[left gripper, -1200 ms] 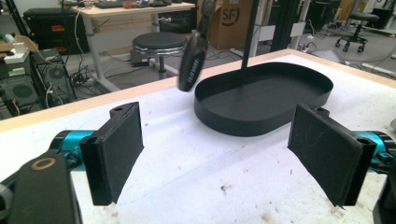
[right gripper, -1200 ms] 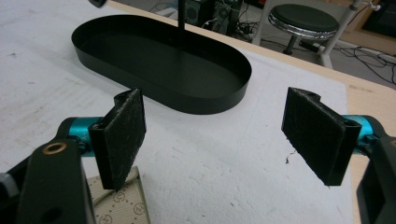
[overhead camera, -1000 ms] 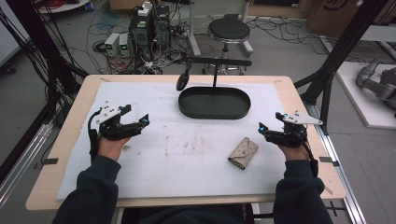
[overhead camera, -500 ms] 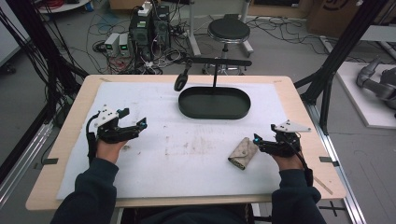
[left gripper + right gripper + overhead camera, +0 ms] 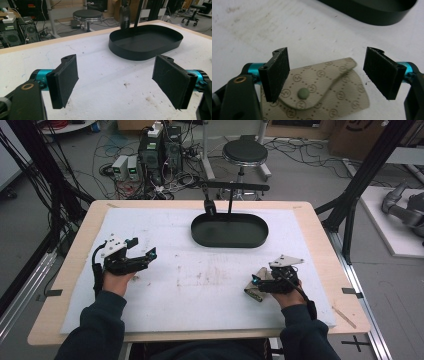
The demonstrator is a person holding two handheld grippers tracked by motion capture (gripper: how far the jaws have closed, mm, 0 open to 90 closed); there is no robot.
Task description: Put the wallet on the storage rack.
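Two grippers: both mine, both with jaws spread wide, nothing held.
Left gripper: near left, over bare white mat.
Right gripper: near right, low over the pouch, jaws either side of it, not touching.
Pouch: beige, patterned, snap flap, flat on mat.
Tray: black oval, far centre, well apart from pouch.

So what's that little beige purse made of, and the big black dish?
The small beige snap-flap pouch looks like coated canvas or faux leather: a printed diamond-and-circle pattern, soft creases, a matte round snap. The black oval tray looks like thin painted metal or hard plastic: smooth, slightly glossy walls with a crisp rim. Neither is certain from looks alone.
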